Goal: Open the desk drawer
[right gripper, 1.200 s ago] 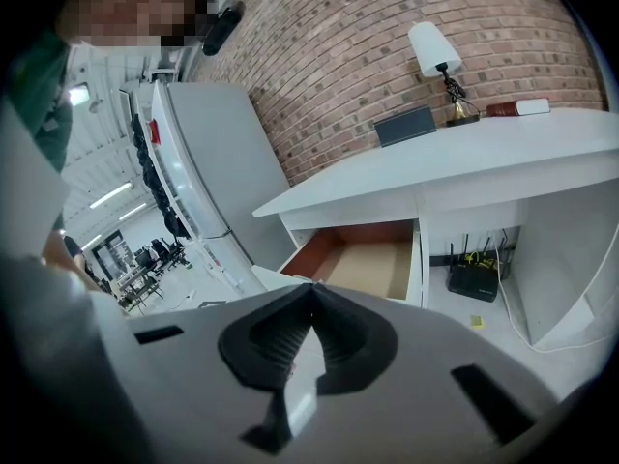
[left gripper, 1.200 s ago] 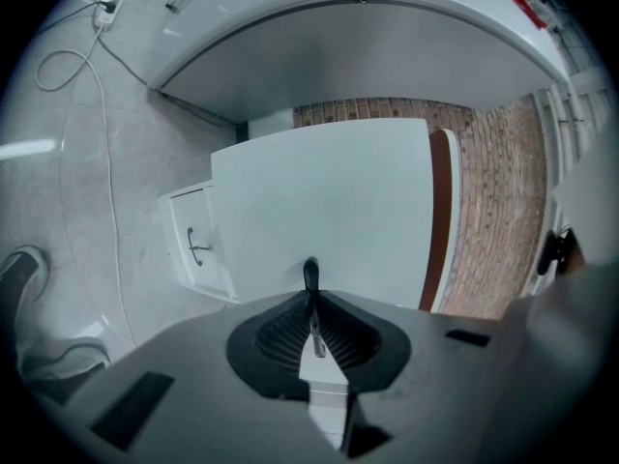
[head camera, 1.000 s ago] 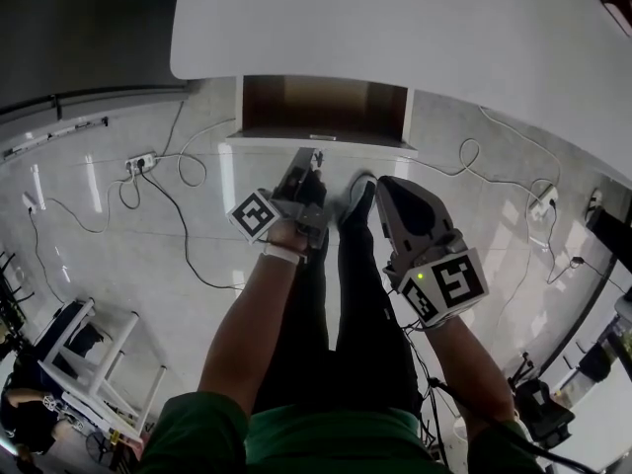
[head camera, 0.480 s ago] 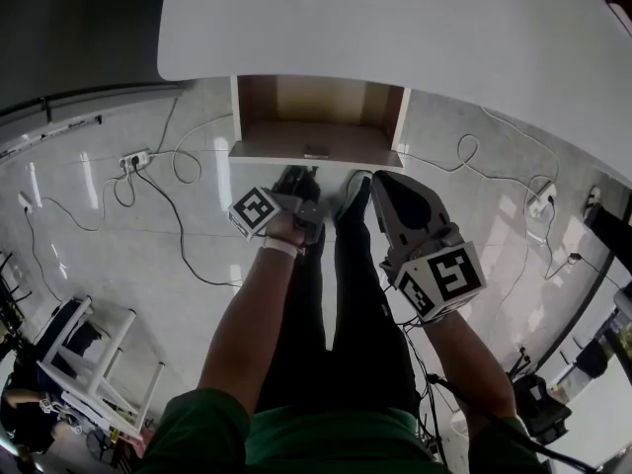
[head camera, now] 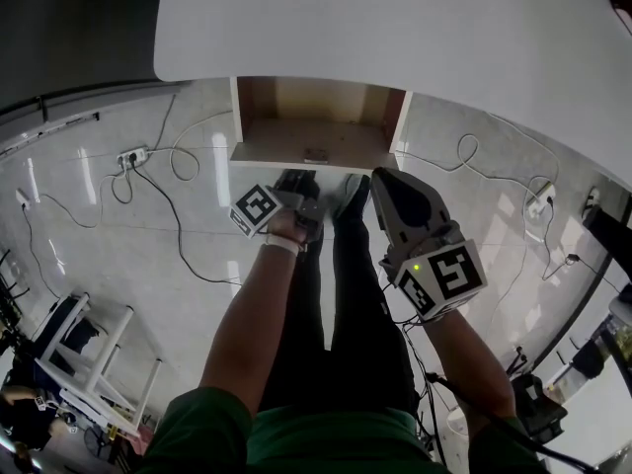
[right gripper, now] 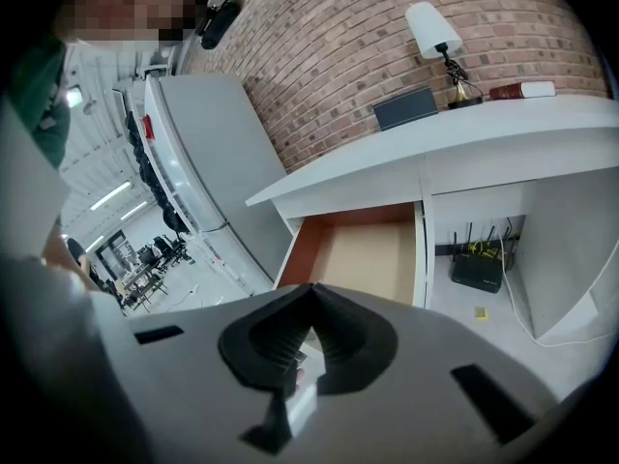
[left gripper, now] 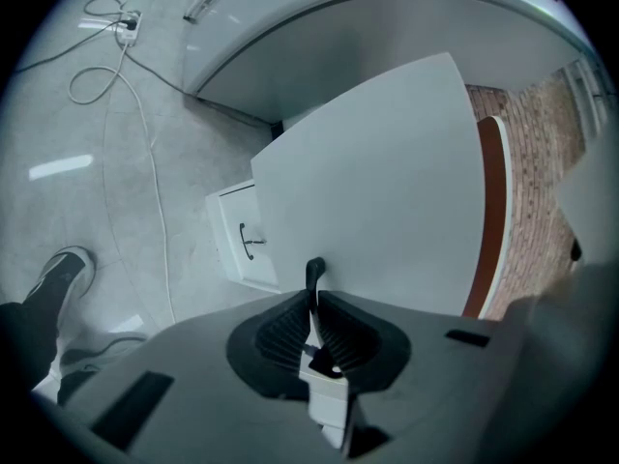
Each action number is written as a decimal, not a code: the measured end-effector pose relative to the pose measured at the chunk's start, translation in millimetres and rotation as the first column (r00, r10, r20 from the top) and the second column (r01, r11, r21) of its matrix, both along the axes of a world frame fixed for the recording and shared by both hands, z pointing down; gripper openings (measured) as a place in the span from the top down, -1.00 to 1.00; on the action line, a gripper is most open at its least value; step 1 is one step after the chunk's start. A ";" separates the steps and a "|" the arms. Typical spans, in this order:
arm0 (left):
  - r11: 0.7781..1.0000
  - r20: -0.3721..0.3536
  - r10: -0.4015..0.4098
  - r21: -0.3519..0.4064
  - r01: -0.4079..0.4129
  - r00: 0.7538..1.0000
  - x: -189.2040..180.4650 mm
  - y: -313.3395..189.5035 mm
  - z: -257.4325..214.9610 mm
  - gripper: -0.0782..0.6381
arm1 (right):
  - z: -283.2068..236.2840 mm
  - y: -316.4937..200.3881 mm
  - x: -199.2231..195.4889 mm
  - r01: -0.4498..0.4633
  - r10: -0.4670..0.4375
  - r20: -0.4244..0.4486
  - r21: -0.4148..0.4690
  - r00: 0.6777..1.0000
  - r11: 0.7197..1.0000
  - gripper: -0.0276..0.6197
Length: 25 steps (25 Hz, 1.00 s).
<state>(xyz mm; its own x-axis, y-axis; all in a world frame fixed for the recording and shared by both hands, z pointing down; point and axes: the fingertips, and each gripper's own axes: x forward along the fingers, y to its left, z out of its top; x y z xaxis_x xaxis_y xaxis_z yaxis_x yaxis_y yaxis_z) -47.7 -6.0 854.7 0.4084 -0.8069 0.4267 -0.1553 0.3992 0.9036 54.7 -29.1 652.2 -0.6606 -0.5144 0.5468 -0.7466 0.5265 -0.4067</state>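
The desk drawer [head camera: 316, 131] stands pulled out from under the white desk top [head camera: 395, 28], its brown inside bare. In the right gripper view the drawer [right gripper: 372, 254] shows open from the front. My left gripper [head camera: 299, 181] sits at the middle of the drawer's front. In the left gripper view that gripper [left gripper: 314, 293] is shut on the thin dark drawer handle [left gripper: 314, 271], which pokes out against the white front panel [left gripper: 377, 182]. My right gripper [head camera: 387, 188] hangs beside it to the right, apart from the drawer; its jaws [right gripper: 309, 290] are shut with nothing between them.
The person's legs and a shoe [head camera: 351, 194] are right below the drawer. Cables [head camera: 178, 166] and a power strip [head camera: 128, 156] lie on the tiled floor at left, a white stool [head camera: 89, 354] farther back. A small white cabinet [left gripper: 242, 245], a router [right gripper: 476, 267] and a lamp [right gripper: 433, 22] also show.
The drawer has slid further out toward the person. My left gripper came back and down with it. The right gripper has stayed in place.
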 end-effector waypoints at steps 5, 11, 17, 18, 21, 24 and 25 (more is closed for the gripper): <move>1.000 -0.002 -0.030 -0.009 0.030 1.000 -1.6 0.5 4.2 0.71 | 0.4 0.5 0.1 0.003 -0.003 -0.003 -0.005 1.000 1.000 0.91; 1.000 0.005 0.000 -0.017 0.000 1.000 -0.1 1.0 5.9 0.71 | 5.2 5.1 0.5 0.008 -0.008 -0.003 -0.017 1.000 1.000 0.91; 0.996 0.021 -0.050 -0.073 0.051 0.999 -9.9 21.3 4.5 0.70 | -7.3 2.8 -4.6 0.014 -0.014 0.008 0.002 1.000 1.000 0.91; 0.995 0.026 -0.053 -0.081 0.055 0.998 -13.0 27.9 3.9 0.70 | -10.6 1.9 -5.8 0.017 -0.017 0.009 0.008 1.000 1.000 0.91; 0.994 0.043 -0.049 -0.094 0.053 0.998 -23.1 44.6 -0.3 0.70 | -20.4 -1.4 -8.6 0.026 -0.026 0.011 0.022 1.000 0.999 0.91; 0.996 0.081 0.002 -0.087 0.005 0.997 -30.1 55.4 -10.3 0.70 | -30.5 -3.4 -9.0 0.033 -0.033 0.018 0.027 0.999 0.999 0.91; 0.997 0.100 0.029 -0.080 -0.021 0.995 -32.4 56.9 -16.0 0.70 | -34.0 -4.1 -9.4 0.034 -0.035 0.021 0.030 0.999 0.999 0.91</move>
